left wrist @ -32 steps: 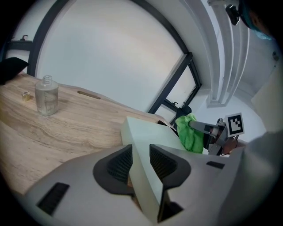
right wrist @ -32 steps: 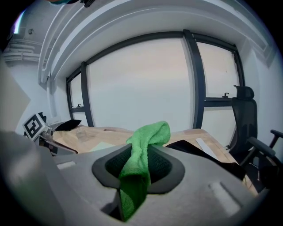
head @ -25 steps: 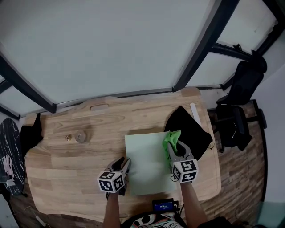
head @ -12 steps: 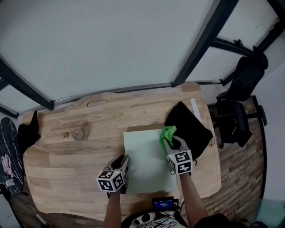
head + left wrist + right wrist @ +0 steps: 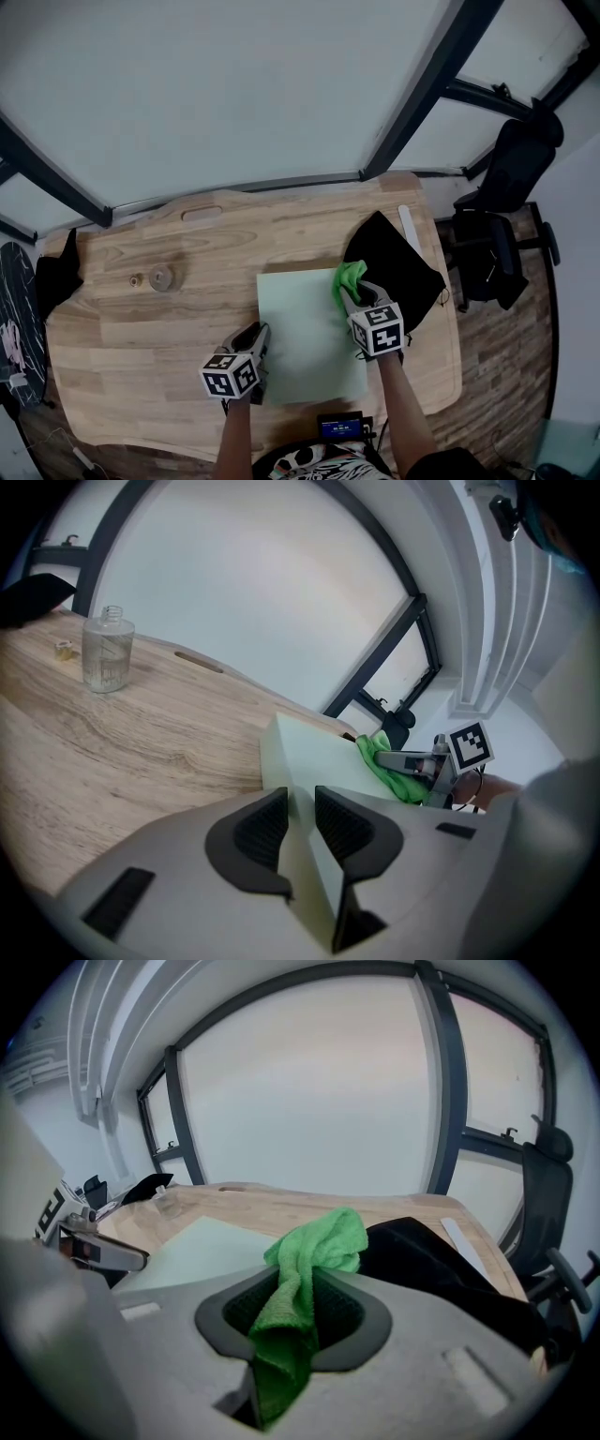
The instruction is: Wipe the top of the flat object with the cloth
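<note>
- Left gripper [image 5: 300, 803] is at the near left corner of the pale green board [image 5: 300, 328]. Its jaws have just been closing, with the board's edge between them. In the left gripper view both dark pads look snug against the board, so I'd call that a pinch on the board.
- Right gripper [image 5: 298, 1288] is clamped on a green cloth [image 5: 314, 1241]. The cloth runs down through the gap between the pads, and a bunched end sticks out past the tips.
- From the head view, that bunched end is over the far right part of the board, near its right edge. I can't really tell how hard it's pressing on the surface.
- The board lies flat on a wooden table [image 5: 169, 337], roughly in the middle and close to the person's edge.
- A black fabric pouch [image 5: 398, 267] is just beside the board's far right corner, and the cloth is right up against it.
- A thin white strip [image 5: 409, 228] lies on the table just beyond the pouch, near the right edge.
- A clear glass bottle [image 5: 106, 651] stands upright well off to the left, with a small cap [image 5: 64, 650] next to it.
- A black office chair [image 5: 502, 234] sits on the floor off the table's right end.
</note>
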Available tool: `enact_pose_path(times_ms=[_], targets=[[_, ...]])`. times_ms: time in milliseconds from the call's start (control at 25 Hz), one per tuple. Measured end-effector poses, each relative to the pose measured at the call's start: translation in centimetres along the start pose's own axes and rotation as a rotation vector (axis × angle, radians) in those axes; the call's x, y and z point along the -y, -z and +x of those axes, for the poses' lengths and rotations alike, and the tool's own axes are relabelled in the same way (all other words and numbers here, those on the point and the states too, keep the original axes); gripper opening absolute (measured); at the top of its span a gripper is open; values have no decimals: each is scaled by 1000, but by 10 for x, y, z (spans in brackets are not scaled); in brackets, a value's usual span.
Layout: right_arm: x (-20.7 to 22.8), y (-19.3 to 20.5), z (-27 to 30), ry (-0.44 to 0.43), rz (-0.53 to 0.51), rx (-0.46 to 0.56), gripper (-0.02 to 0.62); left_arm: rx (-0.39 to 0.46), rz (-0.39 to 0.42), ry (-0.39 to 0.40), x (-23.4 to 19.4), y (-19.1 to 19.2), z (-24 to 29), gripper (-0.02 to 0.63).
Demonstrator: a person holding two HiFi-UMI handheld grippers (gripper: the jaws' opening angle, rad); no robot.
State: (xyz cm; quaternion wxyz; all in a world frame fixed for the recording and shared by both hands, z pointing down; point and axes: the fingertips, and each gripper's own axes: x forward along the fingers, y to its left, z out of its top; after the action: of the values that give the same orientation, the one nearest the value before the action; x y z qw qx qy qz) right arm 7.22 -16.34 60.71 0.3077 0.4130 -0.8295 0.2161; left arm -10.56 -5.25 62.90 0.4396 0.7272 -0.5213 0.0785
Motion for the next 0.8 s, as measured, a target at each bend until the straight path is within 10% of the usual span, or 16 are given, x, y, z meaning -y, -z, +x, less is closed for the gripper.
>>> enact_pose_path(times_ms=[800], targets=[[-7,-3,10,-12,-16,-111,89,-5,-72,43,-2,1,1,91]])
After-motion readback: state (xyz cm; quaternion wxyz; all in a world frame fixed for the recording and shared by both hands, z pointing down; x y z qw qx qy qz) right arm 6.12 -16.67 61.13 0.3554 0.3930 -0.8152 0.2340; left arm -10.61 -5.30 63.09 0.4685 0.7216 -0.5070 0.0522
